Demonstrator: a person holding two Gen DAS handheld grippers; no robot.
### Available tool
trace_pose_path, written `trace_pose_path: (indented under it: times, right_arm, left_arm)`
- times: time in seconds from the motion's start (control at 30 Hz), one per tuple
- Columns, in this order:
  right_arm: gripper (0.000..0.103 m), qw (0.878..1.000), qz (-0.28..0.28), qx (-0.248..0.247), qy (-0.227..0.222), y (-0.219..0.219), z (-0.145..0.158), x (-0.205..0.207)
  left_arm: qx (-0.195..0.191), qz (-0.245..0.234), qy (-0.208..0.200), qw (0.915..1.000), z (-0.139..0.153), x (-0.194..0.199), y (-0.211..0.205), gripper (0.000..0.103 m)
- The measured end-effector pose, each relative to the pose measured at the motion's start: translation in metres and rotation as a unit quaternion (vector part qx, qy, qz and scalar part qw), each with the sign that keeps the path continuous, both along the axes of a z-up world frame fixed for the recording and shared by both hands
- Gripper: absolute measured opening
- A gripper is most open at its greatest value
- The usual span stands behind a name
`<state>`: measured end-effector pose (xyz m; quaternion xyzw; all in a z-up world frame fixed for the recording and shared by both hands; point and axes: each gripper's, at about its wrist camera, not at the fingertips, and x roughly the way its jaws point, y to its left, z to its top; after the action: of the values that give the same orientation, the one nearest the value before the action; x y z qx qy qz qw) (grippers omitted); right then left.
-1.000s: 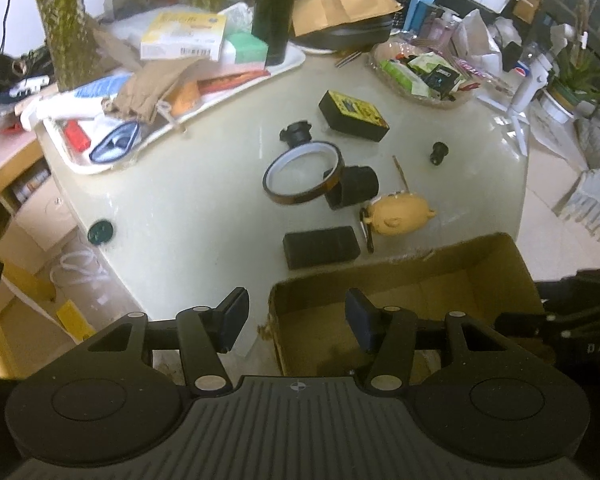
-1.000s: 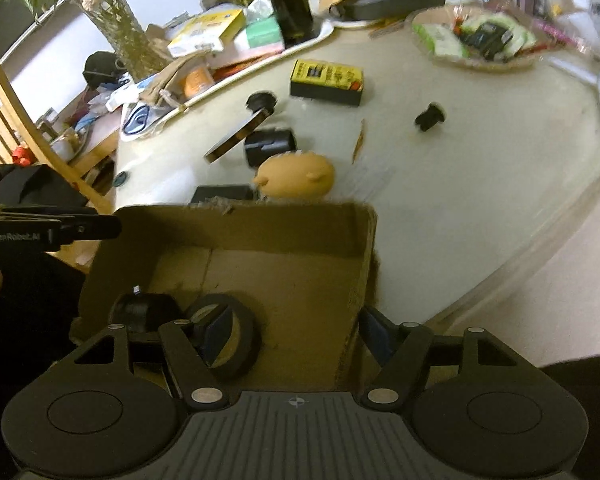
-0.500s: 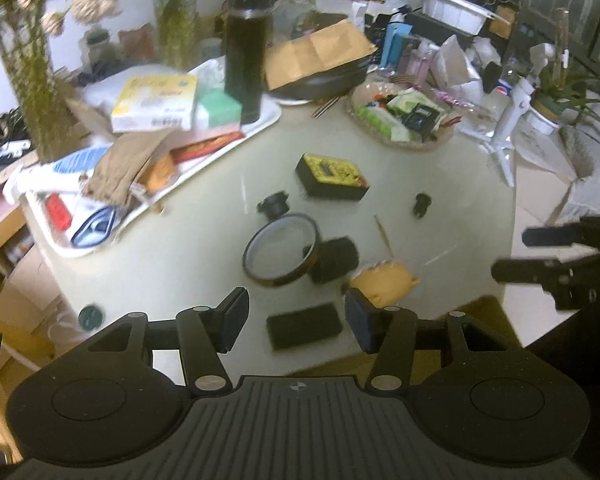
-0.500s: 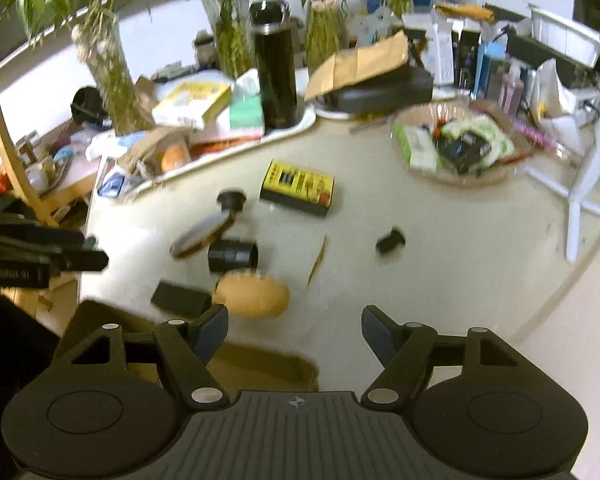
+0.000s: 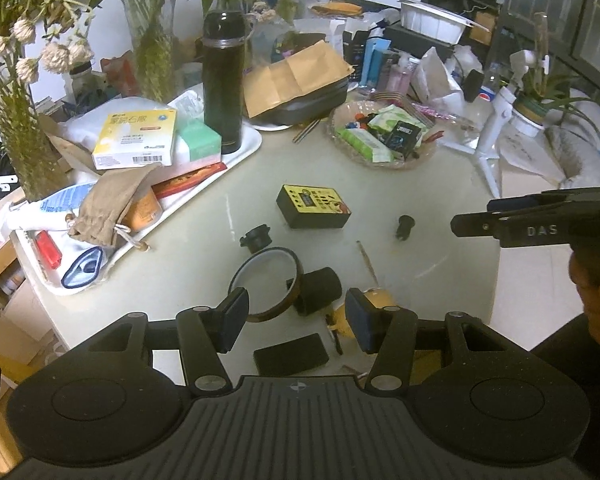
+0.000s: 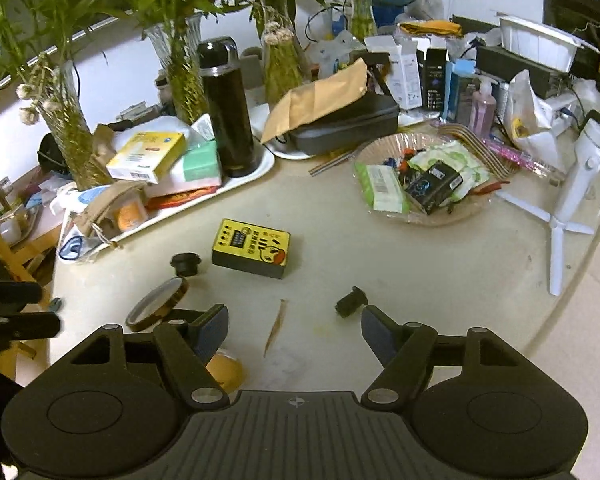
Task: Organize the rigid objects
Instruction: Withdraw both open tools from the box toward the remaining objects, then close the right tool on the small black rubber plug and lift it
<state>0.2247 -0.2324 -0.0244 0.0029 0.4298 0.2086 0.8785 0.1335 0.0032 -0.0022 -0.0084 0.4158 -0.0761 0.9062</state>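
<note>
Both claws hang empty above the pale round surface (image 6: pixel 420 248), jaws spread with nothing between them — the right claw (image 6: pixel 294 334) wider than the left claw (image 5: pixel 292 320).

The likeliest next pick for the right claw is the small black knob (image 6: pixel 350 305): it lies just ahead of the claw's right finger, a touch right of the midline, tipped on its side with its short axis running near-left to far-right. The left claw looks farther from it, so the right hand seems the better one to take it. A slim brown stick (image 6: pixel 275 326) lies between the right claw's fingers, pointing away from the camera.

Under the left claw sit other loose pieces: a flat black block (image 5: pixel 290 355) nearest, a black cylinder (image 5: pixel 318 290) just beyond, touching the amber tape roll (image 5: pixel 266 280), and a yellow toy (image 5: pixel 374 300) half hidden by the right finger. Farther off rests the yellow-topped box (image 5: pixel 314 206).
</note>
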Motion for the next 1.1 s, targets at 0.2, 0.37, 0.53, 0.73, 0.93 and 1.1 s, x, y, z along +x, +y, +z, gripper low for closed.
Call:
trace_pose_path:
  times: [0.2,0.37,0.53,0.73,0.93,1.1]
  right_arm:
    - [0.075,1.000,0.010,-0.010,0.006,0.002,-0.022,0.010]
    - [0.071,1.000,0.018,-0.012,0.012,0.004,-0.041,0.019]
    - [0.064,1.000,0.007,-0.012,0.026,0.003,-0.056,0.033]
    - [0.059,0.999,-0.008,-0.006,0.042,0.001,-0.066,0.050]
    - [0.053,0.998,-0.016,-0.008,0.065,0.005,-0.085,0.063]
    - [0.045,0.997,-0.032,-0.006,0.074,0.008,-0.100,0.072]
  left_arm:
    - [-0.003,0.000,0.004,1.0000,-0.004,-0.004,0.008,0.053]
    - [-0.002,-0.002,0.010,0.9999,-0.010,-0.007,0.011,0.053]
    - [-0.008,-0.003,0.016,0.9998,-0.015,-0.008,0.012,0.053]
    - [-0.013,-0.012,0.020,0.9996,-0.021,-0.006,0.009,0.053]
    - [-0.021,-0.007,0.019,0.9996,-0.021,-0.006,0.011,0.053]
    - [-0.026,-0.004,0.018,0.9995,-0.021,-0.007,0.016,0.053]
